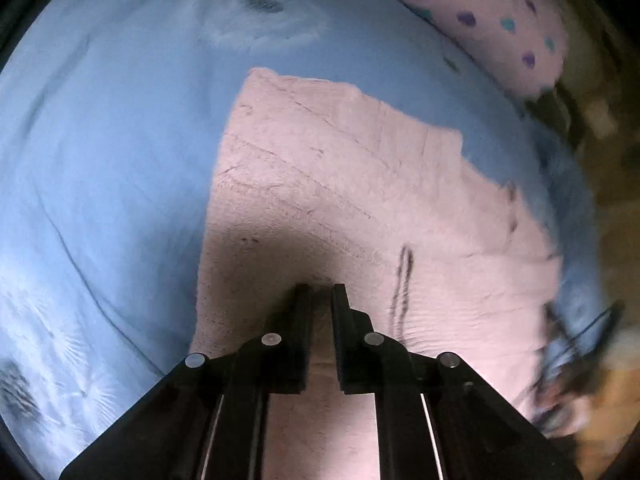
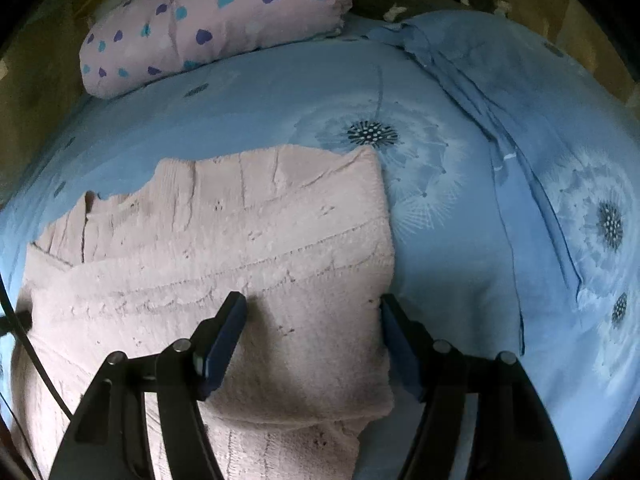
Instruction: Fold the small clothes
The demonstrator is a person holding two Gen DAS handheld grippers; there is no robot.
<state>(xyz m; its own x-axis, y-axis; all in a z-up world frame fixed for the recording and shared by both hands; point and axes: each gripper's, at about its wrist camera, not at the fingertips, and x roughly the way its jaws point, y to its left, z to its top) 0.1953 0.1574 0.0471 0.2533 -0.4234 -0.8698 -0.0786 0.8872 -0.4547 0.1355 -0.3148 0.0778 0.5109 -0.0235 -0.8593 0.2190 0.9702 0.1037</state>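
Pink knit garment (image 2: 208, 248) lies folded across bedsheet (image 2: 460, 260)

A bed covered by a light blue sheet printed with white dandelion heads (image 2: 460, 240) (image 1: 100, 160) carries everything. A pale pink knitted garment (image 2: 224, 248) (image 1: 340, 208), partly folded over itself, lies flat on the sheet. At the bed's far edge rests a pink pillow with purple and teal heart spots (image 2: 216, 20) (image 1: 492, 12). Loose folds of the blue fabric bunch toward the far right corner.
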